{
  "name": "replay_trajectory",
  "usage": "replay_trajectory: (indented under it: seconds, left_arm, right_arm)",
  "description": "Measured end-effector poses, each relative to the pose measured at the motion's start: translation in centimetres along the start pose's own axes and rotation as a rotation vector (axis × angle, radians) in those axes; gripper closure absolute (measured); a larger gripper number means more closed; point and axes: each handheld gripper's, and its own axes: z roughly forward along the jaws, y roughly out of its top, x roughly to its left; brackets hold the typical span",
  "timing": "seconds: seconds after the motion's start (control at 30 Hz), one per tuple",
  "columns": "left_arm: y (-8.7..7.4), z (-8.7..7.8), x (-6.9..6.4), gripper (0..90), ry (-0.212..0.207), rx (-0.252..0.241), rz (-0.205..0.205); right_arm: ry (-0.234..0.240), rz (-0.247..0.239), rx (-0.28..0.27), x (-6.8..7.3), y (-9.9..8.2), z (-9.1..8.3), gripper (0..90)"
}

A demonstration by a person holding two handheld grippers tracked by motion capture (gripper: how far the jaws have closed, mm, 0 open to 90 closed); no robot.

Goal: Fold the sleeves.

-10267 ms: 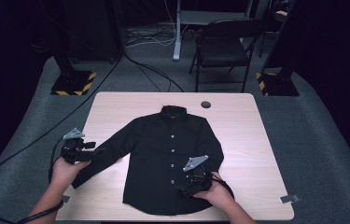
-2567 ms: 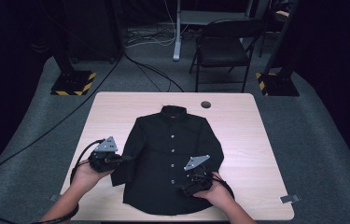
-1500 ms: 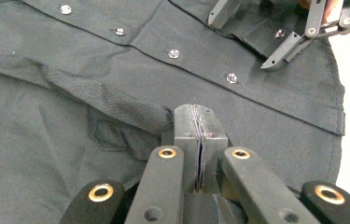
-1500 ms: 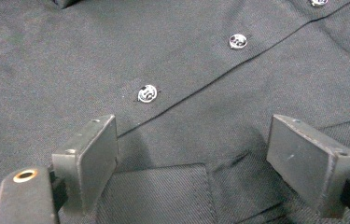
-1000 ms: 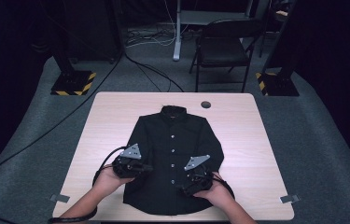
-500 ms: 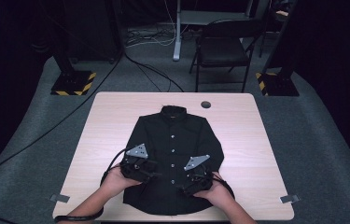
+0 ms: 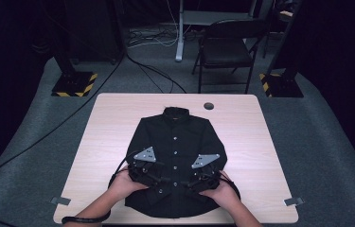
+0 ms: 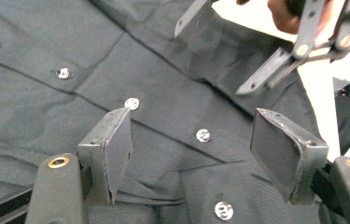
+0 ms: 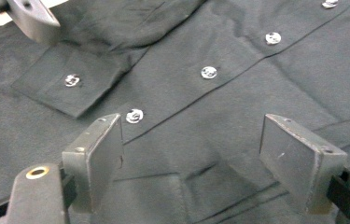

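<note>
A black button-front shirt [image 7: 177, 137] lies flat on the wooden table [image 7: 109, 123], collar at the far end and both sleeves folded in over the front. My left gripper [image 7: 158, 178] hovers over the lower placket [image 8: 130, 103]. Its jaws have just been opening and stand apart [image 8: 191, 135], with cloth below them but nothing pinched. My right gripper [image 7: 190, 182] faces it from the right, open [image 9: 193, 140]. Its jaws have just been closing a little, and nothing is caught between them. A buttoned cuff [image 9: 70, 84] lies on the shirt front, close to the left gripper's fingertips [image 9: 35, 21].
A round cable hole [image 7: 208, 105] sits in the table's far edge. Tape marks [image 7: 61, 201] lie at both near corners. Behind the table stand a folding chair [image 7: 227, 47] and striped stand bases [image 7: 73, 84] on grey carpet, with cables on the floor.
My left gripper has moved right from the table's left side to the middle of the shirt, bringing the sleeve over the front, and its jaws have opened. The right gripper stayed put.
</note>
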Motion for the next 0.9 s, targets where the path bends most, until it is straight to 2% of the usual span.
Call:
replay_trajectory:
  seconds: [0.1,0.3,0.47,0.53,0.63,0.77,0.9]
  left_arm:
    - [-0.4,0.4,0.5,29.5,0.02,0.015,0.008]
    - [-1.7,0.4,2.2,29.4,0.089,0.013,-0.017]
    - [-2.6,0.2,2.9,28.9,0.15,-0.002,-0.034]
    - [-2.8,0.2,3.0,27.8,0.172,-0.002,-0.028]
    - [-3.1,0.6,3.0,26.7,0.187,0.019,-0.017]
    - [-3.3,1.2,2.9,25.0,0.186,0.052,0.005]
    - [-3.5,1.5,2.8,23.5,0.178,0.053,0.008]
  right_arm:
    - [-0.019,0.005,0.0,-0.6,-0.1,0.0,20.8]
    - [-0.052,0.007,0.014,-1.5,-0.3,0.3,20.5]
    - [-0.073,0.004,0.026,-2.0,-0.6,0.6,20.5]
    - [-0.077,0.01,0.028,-2.3,-0.7,0.7,20.4]
    - [-0.078,0.02,0.039,-2.6,-0.9,0.9,20.2]
    - [-0.069,0.027,0.06,-2.8,-1.1,1.2,19.6]
    - [-0.062,0.034,0.067,-2.8,-1.3,1.2,19.3]
